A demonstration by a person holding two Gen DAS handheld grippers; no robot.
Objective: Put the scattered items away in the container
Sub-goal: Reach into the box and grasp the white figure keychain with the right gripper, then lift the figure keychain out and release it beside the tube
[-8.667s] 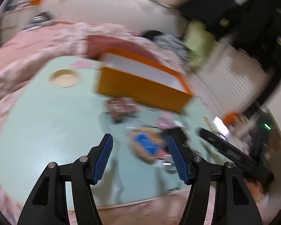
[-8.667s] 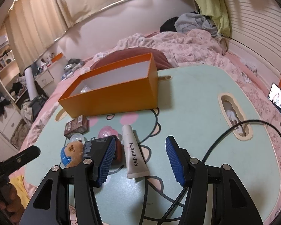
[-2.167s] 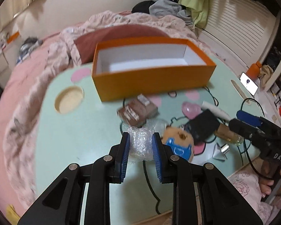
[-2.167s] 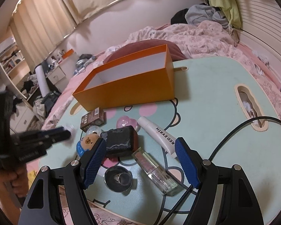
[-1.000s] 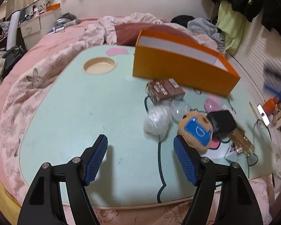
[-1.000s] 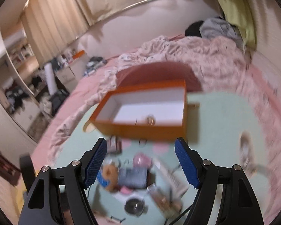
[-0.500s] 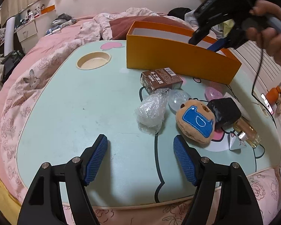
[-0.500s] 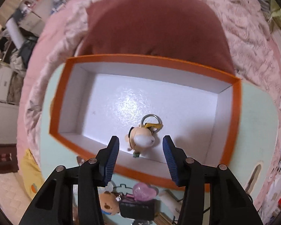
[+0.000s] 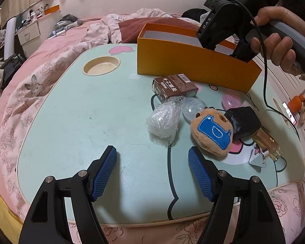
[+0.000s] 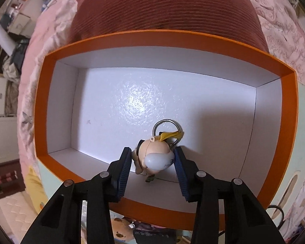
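Orange box is set on mint table, open top up. Figure keychain is seen on white floor inside, near front wall, between pads of right gripper; jaws are closing, right pad at figure's side, left pad just apart. Left gripper is held wide, nothing between pads. Scattered beside box: brown carton, plastic wrap bundle, bear plush, black pouch.
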